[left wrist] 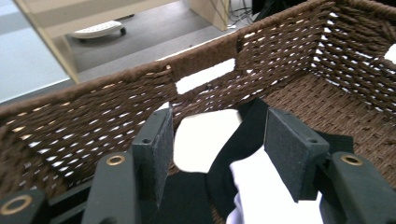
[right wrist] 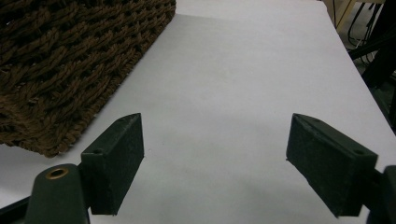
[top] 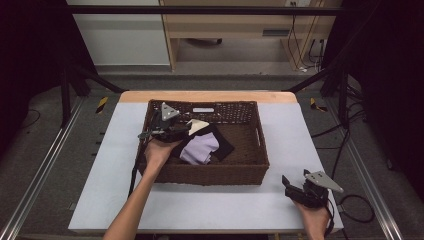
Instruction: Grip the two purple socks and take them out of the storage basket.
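A small heap of cloths (top: 202, 142) lies in the left half of the brown woven basket (top: 250, 172), which stands in the middle of the white table (top: 295, 135). In the high view the heap is made up of a lilac piece (top: 200, 148) on top, a black piece (top: 222, 145) spread beneath and around it, and a cream piece (top: 197, 126) at the far edge, near the basket's back wall. The left gripper (top: 186, 129) reaches into the basket over its left wall, the person's hand wrapped around its body, and its tips come just to the heap. In the left gripper view the two black jaws stand apart with a clear gap between them; the cream piece (left wrist: 210, 140) and a fold of black cloth (left wrist: 233, 158) show in that gap, but neither pad presses on the fabric, so nothing is gripped. Beyond the jaws rises the basket's back wall with its handle slot (left wrist: 205, 77). The right gripper (top: 294, 187) rests well apart from all this, at the near right corner of the table, outside the basket. In the right gripper view its jaws are spread wide over bare white tabletop (right wrist: 224, 93), holding nothing, with a corner of the basket (right wrist: 70, 56) to their left.
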### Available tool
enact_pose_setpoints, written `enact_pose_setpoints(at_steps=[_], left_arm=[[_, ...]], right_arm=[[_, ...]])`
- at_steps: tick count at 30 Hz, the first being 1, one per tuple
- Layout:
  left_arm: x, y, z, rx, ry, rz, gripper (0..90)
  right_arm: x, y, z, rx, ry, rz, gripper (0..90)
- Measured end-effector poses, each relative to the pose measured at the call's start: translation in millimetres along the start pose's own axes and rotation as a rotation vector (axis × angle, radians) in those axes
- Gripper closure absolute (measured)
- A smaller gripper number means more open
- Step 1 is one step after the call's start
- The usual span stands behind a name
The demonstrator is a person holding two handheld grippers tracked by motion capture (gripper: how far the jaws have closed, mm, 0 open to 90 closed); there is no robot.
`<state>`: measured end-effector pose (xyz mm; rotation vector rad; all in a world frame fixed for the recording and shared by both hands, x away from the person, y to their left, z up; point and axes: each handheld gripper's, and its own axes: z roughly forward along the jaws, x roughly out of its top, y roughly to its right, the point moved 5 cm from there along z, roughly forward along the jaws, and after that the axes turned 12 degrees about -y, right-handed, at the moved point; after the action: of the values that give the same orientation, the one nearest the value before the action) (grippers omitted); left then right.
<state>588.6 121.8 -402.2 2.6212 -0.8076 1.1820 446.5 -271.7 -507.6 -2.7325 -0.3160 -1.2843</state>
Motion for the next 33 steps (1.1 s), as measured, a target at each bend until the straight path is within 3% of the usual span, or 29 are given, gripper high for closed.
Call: enact_pose_setpoints(at_steps=[4,5,23,27,33], left_arm=[[-1.1,1.1,8.0,-0.006,-0.028,0.015,42.6],[-4.0,2.0,13.6,-0.007,-0.062,0.016,43.4],[-23.2,13.7,45.4,-0.044,-0.298,0.114,47.6],[-28.1,17.1,50.1,-0.046,-0.376,0.135,51.5],[-31.5,20.3,53.3,-0.086,-0.436,0.132,59.7]], right_arm=[[0.0,0.2,0.2,0.0,-0.002,0.001,19.2],[0.0,0.0,0.0,0.0,0.001,-0.001,19.2],[-0.1,-0.5,0.1,0.002,-0.002,-0.006,19.1],[-0.2,-0.7,0.0,0.002,0.0,-0.007,19.0],[-0.1,-0.8,0.3,0.0,-0.002,-0.01,18.8]])
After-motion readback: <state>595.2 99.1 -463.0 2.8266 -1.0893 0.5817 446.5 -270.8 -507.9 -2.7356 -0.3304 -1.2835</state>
